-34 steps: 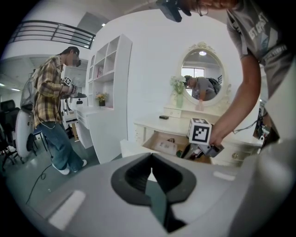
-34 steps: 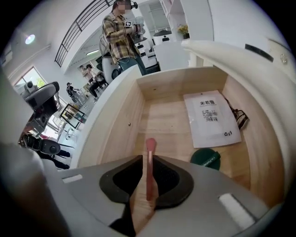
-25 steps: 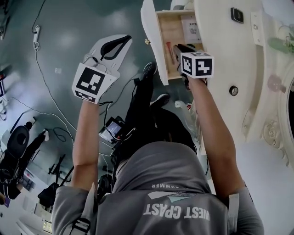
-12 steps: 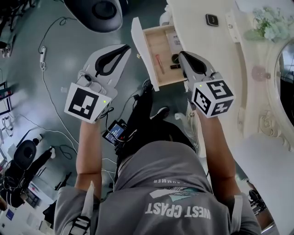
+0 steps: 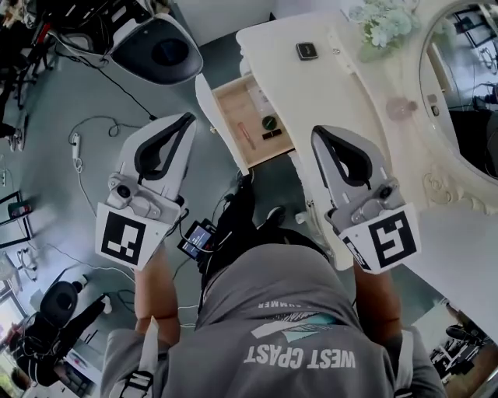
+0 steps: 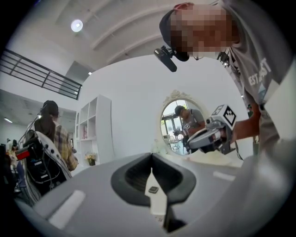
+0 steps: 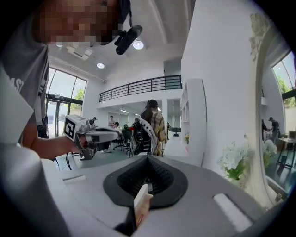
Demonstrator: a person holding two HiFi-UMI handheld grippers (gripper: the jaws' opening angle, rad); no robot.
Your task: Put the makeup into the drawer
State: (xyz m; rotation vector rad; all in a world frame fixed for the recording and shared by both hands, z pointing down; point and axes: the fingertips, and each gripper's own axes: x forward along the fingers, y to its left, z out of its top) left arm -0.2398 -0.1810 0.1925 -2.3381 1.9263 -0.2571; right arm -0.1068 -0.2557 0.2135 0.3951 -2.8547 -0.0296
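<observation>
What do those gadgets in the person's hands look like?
The left gripper and right gripper are pale grey, wedge-shaped shells, each with a black teardrop opening. Each carries a cube of black-and-white square markers. The person wears a grey short-sleeved T-shirt.

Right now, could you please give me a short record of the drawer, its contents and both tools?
drawer: open, pulled out from the white dressing table
in drawer: pink stick, round dark compact, small black item, all on the wooden bottom
left tool: jaws together, nothing between them, held over the floor to the left of the drawer
right tool: jaws together, nothing between them, held by the table's near edge
table top: small dark device; flowers beside the mirror
</observation>
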